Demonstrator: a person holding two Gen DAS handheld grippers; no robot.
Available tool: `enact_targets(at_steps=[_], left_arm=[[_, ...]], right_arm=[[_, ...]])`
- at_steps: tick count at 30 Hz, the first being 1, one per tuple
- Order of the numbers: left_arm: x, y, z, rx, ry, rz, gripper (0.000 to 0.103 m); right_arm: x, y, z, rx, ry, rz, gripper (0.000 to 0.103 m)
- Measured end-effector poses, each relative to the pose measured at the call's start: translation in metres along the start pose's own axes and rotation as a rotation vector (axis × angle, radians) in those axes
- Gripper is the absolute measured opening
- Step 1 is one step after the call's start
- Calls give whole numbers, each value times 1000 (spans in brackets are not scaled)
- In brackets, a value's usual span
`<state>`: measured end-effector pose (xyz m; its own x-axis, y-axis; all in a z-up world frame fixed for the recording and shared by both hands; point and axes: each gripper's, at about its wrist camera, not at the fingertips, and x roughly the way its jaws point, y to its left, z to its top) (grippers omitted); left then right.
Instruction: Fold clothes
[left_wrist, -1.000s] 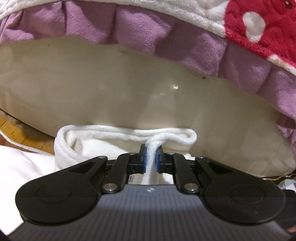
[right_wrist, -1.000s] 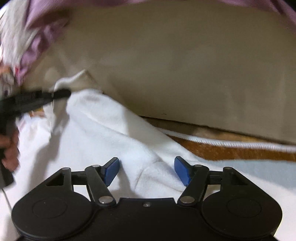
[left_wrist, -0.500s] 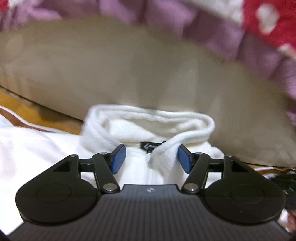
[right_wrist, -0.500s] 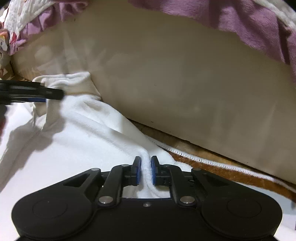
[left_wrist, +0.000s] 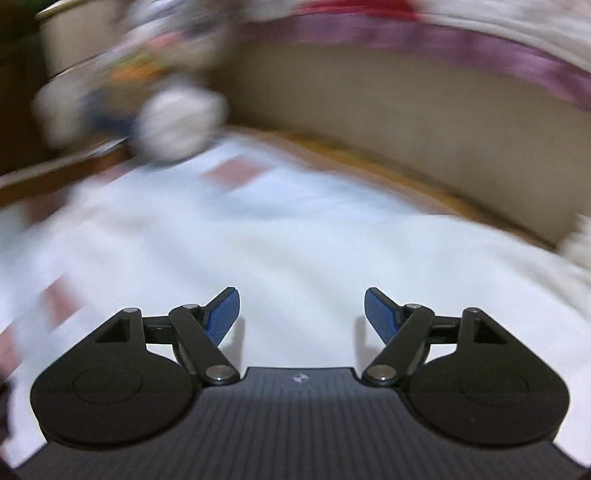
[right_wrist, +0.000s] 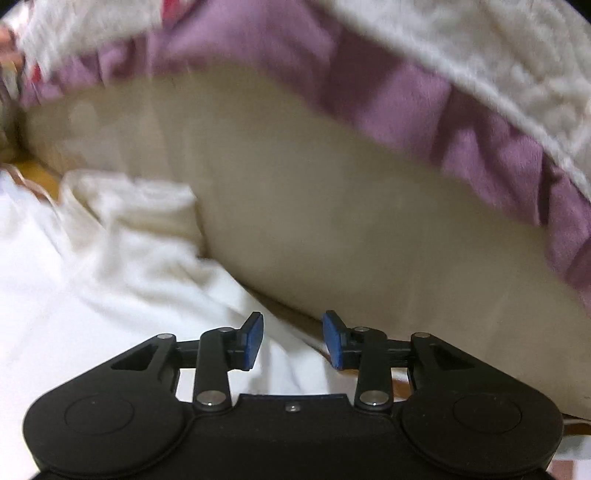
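Note:
A white fleece garment (right_wrist: 110, 266) lies spread on the floor; its collar (right_wrist: 129, 199) rests against a beige bed base. In the blurred left wrist view the garment (left_wrist: 295, 243) fills the middle. My left gripper (left_wrist: 301, 314) is open and empty, just above the white cloth. My right gripper (right_wrist: 293, 339) is open, its blue pads apart, with the garment's edge lying between and below them, not pinched.
A beige bed base (right_wrist: 351, 206) rises right behind the garment, with a purple frilled blanket (right_wrist: 424, 96) hanging over it. A strip of wooden floor (left_wrist: 369, 155) shows along the base. Blurred white and coloured objects (left_wrist: 177, 122) stand at the far left.
My left gripper let go of the collar, opened wide and swung left over the garment. My right gripper, shut on the garment's edge half a second ago, has opened.

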<state>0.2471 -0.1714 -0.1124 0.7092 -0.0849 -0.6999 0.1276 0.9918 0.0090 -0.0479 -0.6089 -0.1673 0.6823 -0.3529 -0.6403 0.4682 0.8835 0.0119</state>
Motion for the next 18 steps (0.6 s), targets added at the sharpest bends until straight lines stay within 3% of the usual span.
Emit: enact_targets(at_steps=[2,5,8,9,11,18], left_arm=[[7,36,-1,-142,24,66,74],[14,92,-9,-380,26,64,74],[28,148,-33,-746,14,-38,74],[33,158,-37,-819,11,-51,74],[44,160,-40,-853,-17,-44,74],[60,172,-18,-708,-87,108,74]], right_arm=[[-2,-1,4,74,-12,115,41],[1,5,4,162,5,262,42],[1,15,1,204,33,356,47],[3,21,-1,208,48,373,47],[9,35,-5,186,72,392,47],[8,71,-8,81,132,446,47]])
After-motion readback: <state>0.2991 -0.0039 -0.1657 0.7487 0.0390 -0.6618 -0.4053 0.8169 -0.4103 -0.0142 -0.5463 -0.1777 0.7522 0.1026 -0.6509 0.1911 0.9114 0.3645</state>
